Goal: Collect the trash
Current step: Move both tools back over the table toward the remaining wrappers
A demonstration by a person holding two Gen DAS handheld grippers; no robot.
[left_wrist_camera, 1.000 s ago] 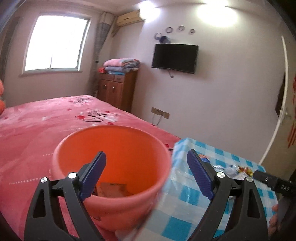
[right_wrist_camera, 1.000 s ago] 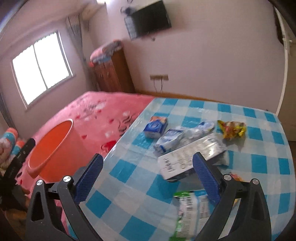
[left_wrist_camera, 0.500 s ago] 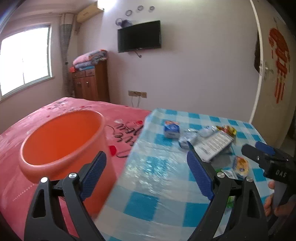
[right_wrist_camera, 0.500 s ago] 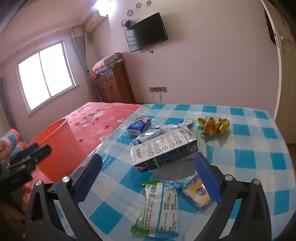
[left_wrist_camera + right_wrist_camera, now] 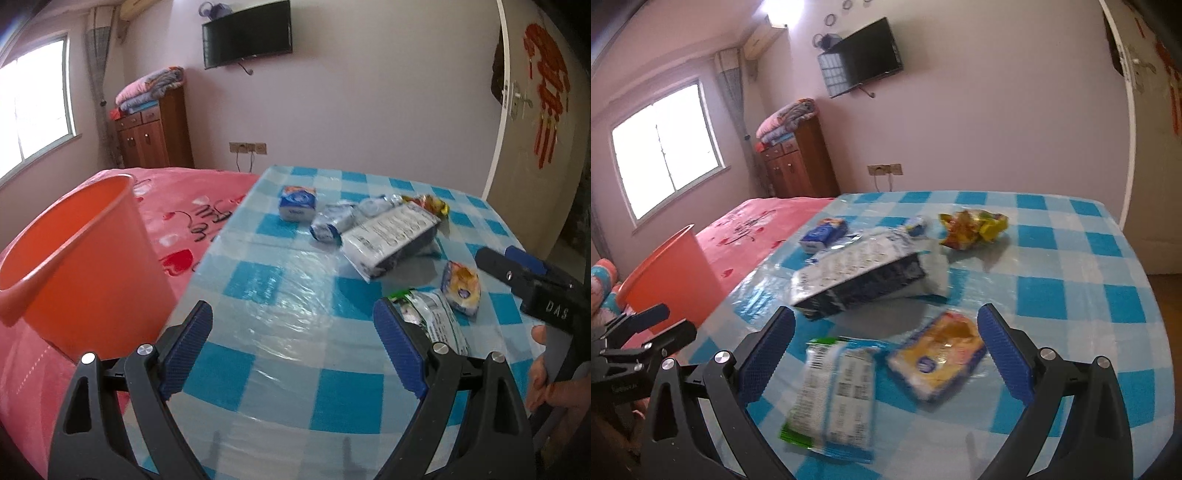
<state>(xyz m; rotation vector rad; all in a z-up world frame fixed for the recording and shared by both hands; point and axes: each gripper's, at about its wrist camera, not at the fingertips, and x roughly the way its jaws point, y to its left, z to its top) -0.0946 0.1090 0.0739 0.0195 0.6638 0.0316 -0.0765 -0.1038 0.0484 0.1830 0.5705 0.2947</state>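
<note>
Both the left gripper (image 5: 291,347) and the right gripper (image 5: 886,350), each with ribbed blue pads, stand with fingers wide apart and nothing between them, over a table (image 5: 1071,266) under a glossy blue-and-white checked plastic cover. Crinkly trash lies there: a flat green-edged wrapper (image 5: 836,395) just beside a yellow snack packet (image 5: 938,362), a boxy dark-sided carton (image 5: 857,277) and a crumpled yellow wrapper (image 5: 973,229) farther off. A smooth orange plastic bucket (image 5: 81,258) stands on the pink bedspread (image 5: 192,206), just beside the table's edge.

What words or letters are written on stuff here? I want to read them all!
"DAS": white letters on the black right gripper.
Long white-and-black carton: print too blurred.
Green-edged white snack packet: barcode and print blurred.
Small blue-and-white tissue pack: unreadable.
Red paper decoration on the door: cannot make out.
</note>
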